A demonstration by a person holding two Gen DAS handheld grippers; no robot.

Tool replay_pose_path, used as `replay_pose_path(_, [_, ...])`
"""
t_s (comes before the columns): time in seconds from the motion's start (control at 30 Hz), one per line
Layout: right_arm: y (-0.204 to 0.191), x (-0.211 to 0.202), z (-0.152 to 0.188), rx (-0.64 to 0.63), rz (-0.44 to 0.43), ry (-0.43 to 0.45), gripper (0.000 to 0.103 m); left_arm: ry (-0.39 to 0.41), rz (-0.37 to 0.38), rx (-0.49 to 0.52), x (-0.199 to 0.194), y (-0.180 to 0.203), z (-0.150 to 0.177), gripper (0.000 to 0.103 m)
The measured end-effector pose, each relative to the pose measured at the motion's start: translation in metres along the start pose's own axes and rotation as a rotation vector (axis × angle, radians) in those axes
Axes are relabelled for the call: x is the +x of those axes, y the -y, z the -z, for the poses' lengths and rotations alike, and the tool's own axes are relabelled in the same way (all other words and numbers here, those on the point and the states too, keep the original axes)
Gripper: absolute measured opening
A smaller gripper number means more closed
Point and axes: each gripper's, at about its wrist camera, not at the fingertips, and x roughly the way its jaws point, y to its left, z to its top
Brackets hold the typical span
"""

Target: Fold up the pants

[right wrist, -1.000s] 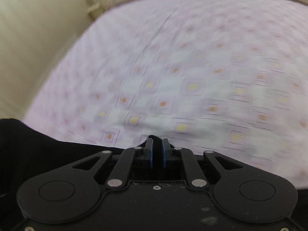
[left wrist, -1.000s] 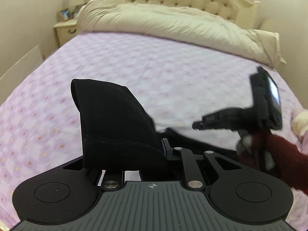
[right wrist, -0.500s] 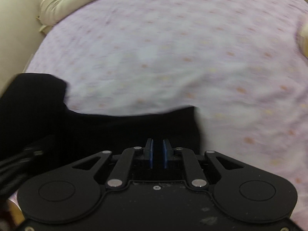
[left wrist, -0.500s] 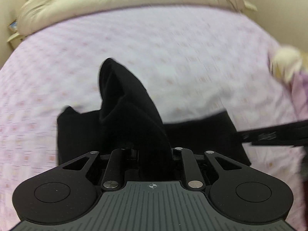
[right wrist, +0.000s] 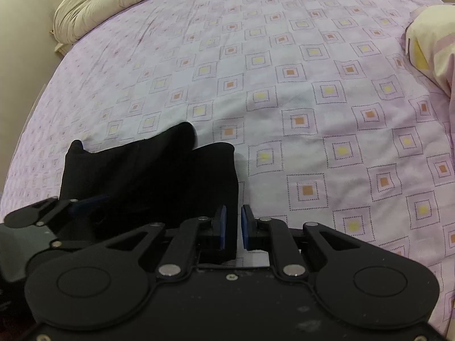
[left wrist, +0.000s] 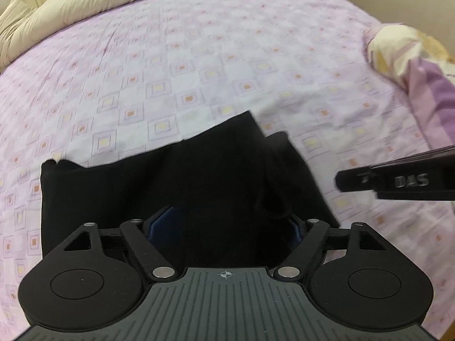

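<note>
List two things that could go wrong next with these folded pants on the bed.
1. The right gripper looks clamped on the pants' edge; lifting away could drag the fold open.
2. The top layer sits skewed, one corner overshooting the far edge, so the fold may stay uneven now the left gripper has just been opening.

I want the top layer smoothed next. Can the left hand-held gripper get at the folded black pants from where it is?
Probably yes. The left hand-held gripper hangs right over the pants, jaws just opened wide, nothing on the cloth between them.
</note>
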Motion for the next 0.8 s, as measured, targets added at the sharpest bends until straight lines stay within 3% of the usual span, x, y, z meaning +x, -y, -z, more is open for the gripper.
replay_pose_path(0.2, [0.003,-0.007,-0.002,0.012,0.023,0.021,0.021,0.081,0.079,-0.002,-0.028,0.005,-0.003,0.082])
replay_pose_path(0.33, [-0.004,-0.014,-0.007,0.033,-0.007,0.061,0.034,0.138,0.142,-0.011,-0.050,-0.004,0.001,0.083])
replay_pose_path(0.43, [-0.015,-0.012,-0.010,0.021,-0.034,0.058,0.050,0.131,0.116,-0.043,-0.054,-0.018,0.011,0.083])
replay_pose_path(0.57, [-0.035,0.002,-0.011,-0.026,-0.036,0.024,0.059,0.069,0.048,-0.135,-0.047,-0.048,0.024,0.083])
replay_pose_path(0.8, [-0.060,0.040,-0.009,-0.108,0.015,-0.051,0.061,0.005,-0.032,-0.302,-0.044,-0.105,0.043,0.083])
